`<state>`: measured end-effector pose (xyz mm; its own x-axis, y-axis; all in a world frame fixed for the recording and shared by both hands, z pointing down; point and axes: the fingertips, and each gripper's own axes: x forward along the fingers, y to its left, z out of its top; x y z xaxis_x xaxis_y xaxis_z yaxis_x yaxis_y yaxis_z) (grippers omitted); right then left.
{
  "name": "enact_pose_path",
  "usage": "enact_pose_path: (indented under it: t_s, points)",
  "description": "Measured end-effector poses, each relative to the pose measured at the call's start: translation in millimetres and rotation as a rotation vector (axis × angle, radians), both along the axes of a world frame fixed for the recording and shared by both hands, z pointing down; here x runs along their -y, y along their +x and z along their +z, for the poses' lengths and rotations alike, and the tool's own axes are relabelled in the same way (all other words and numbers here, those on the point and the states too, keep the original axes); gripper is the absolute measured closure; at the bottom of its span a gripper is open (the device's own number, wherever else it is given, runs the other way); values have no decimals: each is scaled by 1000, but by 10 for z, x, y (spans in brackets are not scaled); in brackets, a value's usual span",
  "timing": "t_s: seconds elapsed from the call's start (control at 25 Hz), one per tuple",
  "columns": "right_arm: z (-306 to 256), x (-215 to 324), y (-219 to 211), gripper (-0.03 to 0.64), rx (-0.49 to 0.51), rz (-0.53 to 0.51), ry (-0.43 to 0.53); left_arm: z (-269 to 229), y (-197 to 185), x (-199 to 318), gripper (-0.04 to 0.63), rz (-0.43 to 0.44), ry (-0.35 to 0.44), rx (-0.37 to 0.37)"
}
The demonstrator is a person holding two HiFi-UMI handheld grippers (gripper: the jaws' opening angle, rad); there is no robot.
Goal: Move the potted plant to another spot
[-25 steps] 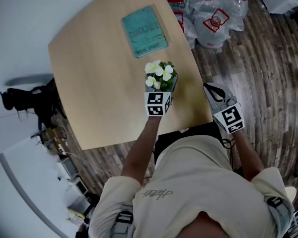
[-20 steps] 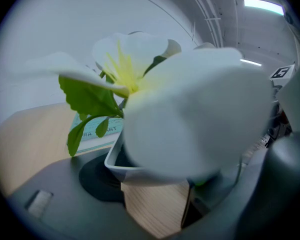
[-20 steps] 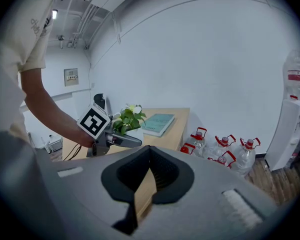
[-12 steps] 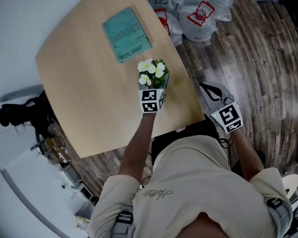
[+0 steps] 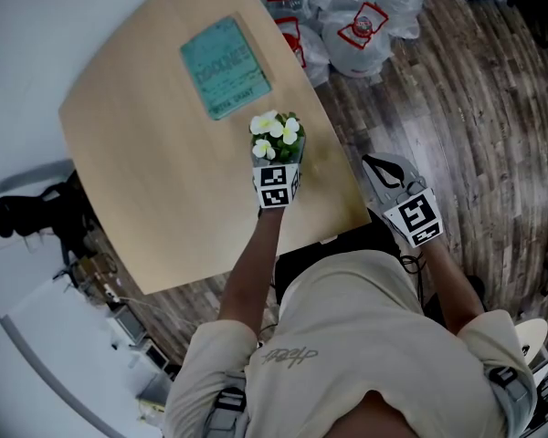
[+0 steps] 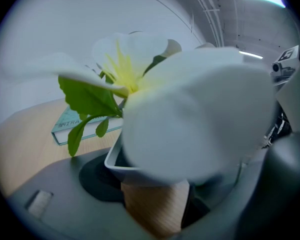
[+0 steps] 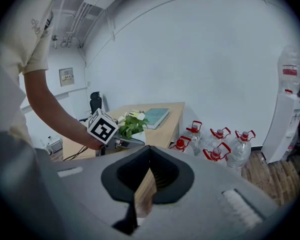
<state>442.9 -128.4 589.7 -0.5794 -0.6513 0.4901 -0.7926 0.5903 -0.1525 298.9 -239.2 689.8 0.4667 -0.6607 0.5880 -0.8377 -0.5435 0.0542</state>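
The potted plant (image 5: 276,137), white flowers and green leaves in a small white square pot, sits between the jaws of the left hand-held gripper (image 5: 276,166), which are spread wide and clamped on the pot's sides. It is over the light wooden tabletop (image 5: 146,153), near the edge closest to the person and just on this side of the flat teal book (image 5: 224,68). No view settles whether the pot's base rests on the wood or hangs just above it.

The right hand-held gripper (image 5: 378,164) has its jaws together with nothing between them. It is held off the tabletop's corner, above the dark plank floor (image 5: 493,135), and takes no part in the work.

As a judgement, the pick-up is done and the carry looks close to its end. What seems left is to settle the pot upright on the new spot, part the jaws and draw the left hand-held gripper back without brushing the flowers
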Motion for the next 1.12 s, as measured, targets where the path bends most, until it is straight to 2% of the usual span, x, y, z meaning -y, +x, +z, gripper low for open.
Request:
enact_pose_path:
  t_s: [0.32,0.56,0.88,1.12]
  points:
    - [44,-8,-40,614,5,-11,-17,16,24,4,232,8,32,39]
    - [14,36,-50,614,19,-12,-7,100,23,-9,202,32,30,127]
    - [-27,47,-96,614,29,-17,5,58,-96,-96,192,0,17,118]
    - [-10,62,-168,614,26,-45,-2,-8,-157,-167,199,12,23,123]
